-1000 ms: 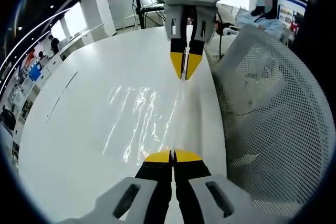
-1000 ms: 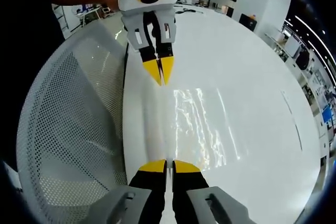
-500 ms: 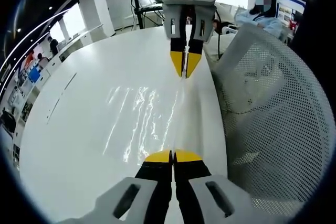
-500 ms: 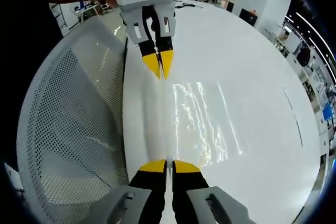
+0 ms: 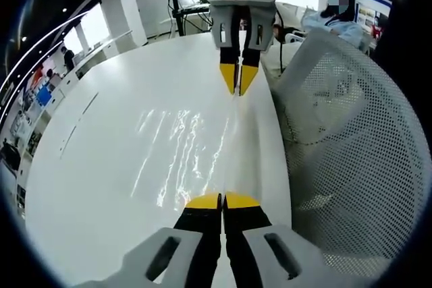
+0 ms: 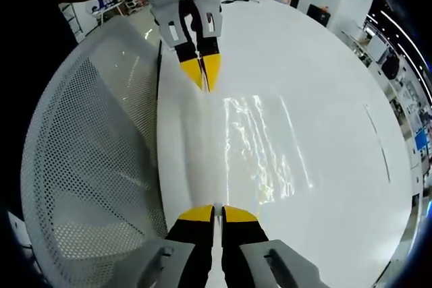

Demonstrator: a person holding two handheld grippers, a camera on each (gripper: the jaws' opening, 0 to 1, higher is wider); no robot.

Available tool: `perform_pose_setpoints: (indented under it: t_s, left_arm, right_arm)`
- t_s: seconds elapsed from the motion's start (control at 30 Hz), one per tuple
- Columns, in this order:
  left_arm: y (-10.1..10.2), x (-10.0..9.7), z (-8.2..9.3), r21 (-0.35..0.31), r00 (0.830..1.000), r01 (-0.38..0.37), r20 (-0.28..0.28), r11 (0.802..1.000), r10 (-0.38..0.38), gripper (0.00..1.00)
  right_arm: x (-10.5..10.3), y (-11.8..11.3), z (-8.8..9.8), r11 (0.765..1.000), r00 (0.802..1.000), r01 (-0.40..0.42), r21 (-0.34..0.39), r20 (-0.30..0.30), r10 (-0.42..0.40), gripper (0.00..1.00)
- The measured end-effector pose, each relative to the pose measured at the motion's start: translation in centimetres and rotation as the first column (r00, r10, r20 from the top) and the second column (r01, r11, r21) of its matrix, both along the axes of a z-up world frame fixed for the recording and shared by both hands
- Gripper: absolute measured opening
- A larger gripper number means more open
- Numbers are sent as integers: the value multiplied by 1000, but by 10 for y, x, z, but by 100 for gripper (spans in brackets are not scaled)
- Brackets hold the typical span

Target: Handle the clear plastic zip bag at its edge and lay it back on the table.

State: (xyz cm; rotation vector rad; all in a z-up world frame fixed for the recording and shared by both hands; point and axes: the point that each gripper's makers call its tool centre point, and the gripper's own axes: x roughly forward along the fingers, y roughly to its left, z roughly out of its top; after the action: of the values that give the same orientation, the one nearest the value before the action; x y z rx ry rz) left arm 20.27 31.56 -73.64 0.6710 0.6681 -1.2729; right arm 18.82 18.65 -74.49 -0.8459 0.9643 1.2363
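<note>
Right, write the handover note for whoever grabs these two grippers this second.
Left gripper: shut on one end of the clear zip bag edge.
Right gripper: shut on the opposite end of that edge.
The bag is stretched between them over the white table, beside a white mesh chair.
Done: edge gripped.
Left: lower the bag flat onto the table, then open both jaws.

No legible text shows anywhere; distant wall displays seem too blurred.

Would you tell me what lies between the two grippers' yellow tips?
The clear zip bag, its edge stretched from the left gripper to the right gripper, over the white table; both views show it.
</note>
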Motion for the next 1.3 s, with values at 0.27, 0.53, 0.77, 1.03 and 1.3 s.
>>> perform_pose_setpoints:
  t_s: [0.27, 0.53, 0.77, 1.03, 1.3]
  left_arm:
    - [1, 1, 0, 3, 1000, -3, 1, 1000, 3, 0]
    - [2, 2, 0, -2, 1000, -8, 3, 1000, 8, 0]
    - [1, 2, 4, -24, 1000, -23, 8, 999, 23, 0]
    - [4, 5, 3, -20, 1000, -16, 22, 1000, 17, 0]
    - [4, 6, 4, -19, 999, -12, 36, 1000, 12, 0]
  right_arm:
    - [0, 2, 0, 1000, 1000, 0, 5, -2, 0, 0]
    - [0, 3, 1, 1000, 1000, 14, 25, -6, -14, 0]
    - [5, 3, 4, 998, 999, 40, 46, 10, -40, 0]
    - [7, 5, 3, 997, 999, 47, 62, 24, -49, 2]
    - [9, 13, 6, 993, 998, 63, 102, 8, -64, 8]
